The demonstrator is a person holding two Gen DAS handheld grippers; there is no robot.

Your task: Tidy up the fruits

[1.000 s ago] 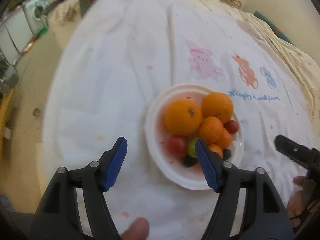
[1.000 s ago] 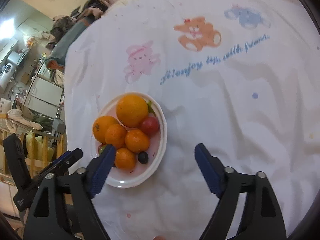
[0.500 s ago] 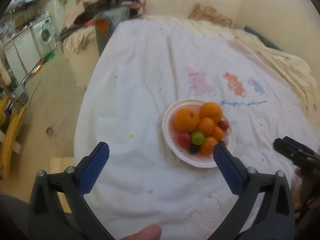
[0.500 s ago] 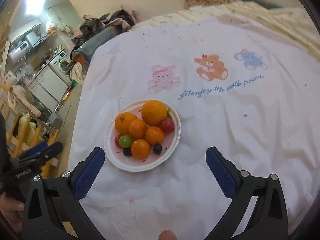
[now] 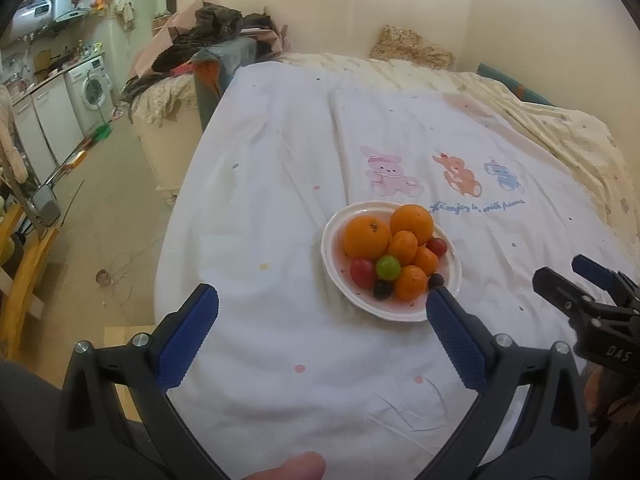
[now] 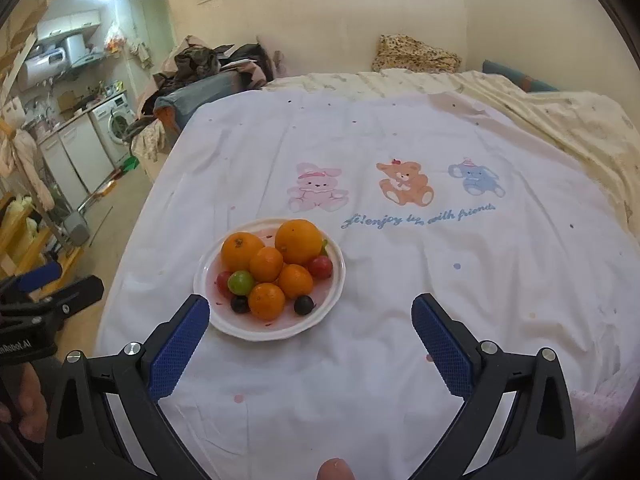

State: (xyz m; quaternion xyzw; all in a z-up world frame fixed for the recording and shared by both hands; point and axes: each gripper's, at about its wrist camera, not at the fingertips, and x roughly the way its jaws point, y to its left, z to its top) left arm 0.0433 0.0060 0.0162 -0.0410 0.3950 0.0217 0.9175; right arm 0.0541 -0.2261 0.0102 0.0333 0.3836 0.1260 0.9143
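Left gripper (image 5: 322, 308) and right gripper (image 6: 310, 320): jaws lately widened, now spread, nothing held. Plate (image 6: 338, 276) on white sheet (image 6: 400, 320), just ahead: oranges (image 6: 298, 241), firm, best gripped across the middle; grapes (image 6: 240, 282), likely soft, slippery, easily crushed.

A white plate (image 5: 332, 256) of oranges (image 5: 366, 237), tomatoes and grapes sits on the bed's white sheet (image 5: 280, 208), beyond the wide-open, empty left gripper (image 5: 322, 304).
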